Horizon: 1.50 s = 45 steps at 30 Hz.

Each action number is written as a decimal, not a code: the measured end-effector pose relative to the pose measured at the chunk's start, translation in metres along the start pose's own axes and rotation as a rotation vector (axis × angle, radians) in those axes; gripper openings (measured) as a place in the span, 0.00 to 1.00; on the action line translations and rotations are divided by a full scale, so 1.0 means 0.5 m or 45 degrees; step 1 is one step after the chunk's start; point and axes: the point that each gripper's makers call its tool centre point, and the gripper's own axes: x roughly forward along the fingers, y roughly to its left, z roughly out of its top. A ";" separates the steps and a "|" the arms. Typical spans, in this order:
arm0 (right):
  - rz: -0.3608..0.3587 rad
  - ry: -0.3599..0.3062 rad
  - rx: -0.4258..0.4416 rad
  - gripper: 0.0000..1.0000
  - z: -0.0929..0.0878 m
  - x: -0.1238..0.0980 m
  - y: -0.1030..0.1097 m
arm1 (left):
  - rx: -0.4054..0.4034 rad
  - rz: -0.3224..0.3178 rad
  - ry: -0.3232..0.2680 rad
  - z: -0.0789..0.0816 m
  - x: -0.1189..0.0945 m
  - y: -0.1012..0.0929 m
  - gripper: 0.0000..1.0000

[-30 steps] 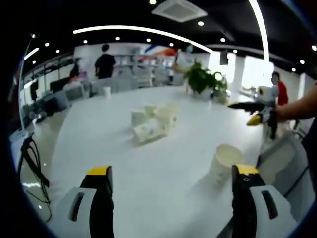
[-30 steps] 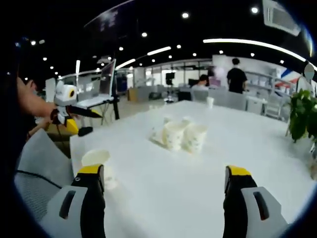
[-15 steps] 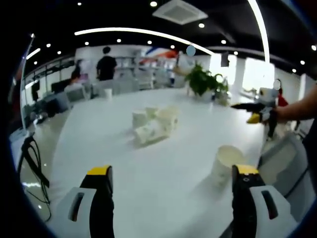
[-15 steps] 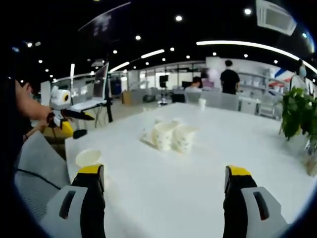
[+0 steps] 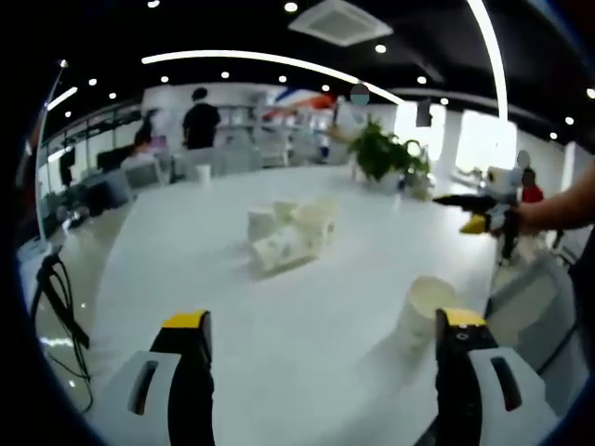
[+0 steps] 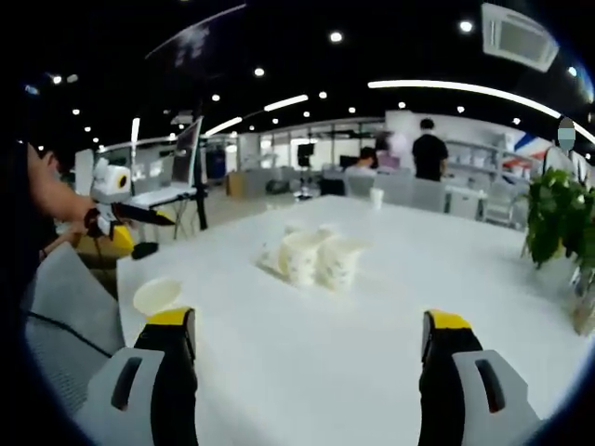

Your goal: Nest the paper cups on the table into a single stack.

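Both grippers, left (image 5: 321, 372) and right (image 6: 307, 372), are hovering over the table (image 5: 307, 316) with jaws wide apart, holding nothing. Cup cluster (image 5: 286, 234) is sitting mid-table; a lone cup (image 5: 423, 311) is standing near the edge.

Clustered white paper cups (image 5: 286, 234), one apart (image 5: 423, 310)

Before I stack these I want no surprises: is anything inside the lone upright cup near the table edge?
The lone cup stands mouth up; its visible upper inside looks bare. Its bottom is hidden by the rim.
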 end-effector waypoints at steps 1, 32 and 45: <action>-0.001 0.001 0.001 1.00 0.000 0.001 -0.002 | 0.005 0.004 0.002 -0.001 0.000 0.000 0.98; 0.008 -0.036 -0.008 1.00 0.029 0.086 -0.042 | 0.034 -0.006 0.003 0.010 0.004 0.001 0.98; -0.012 -0.070 0.031 1.00 0.045 0.128 -0.080 | 0.055 -0.007 0.028 0.012 0.012 0.013 0.98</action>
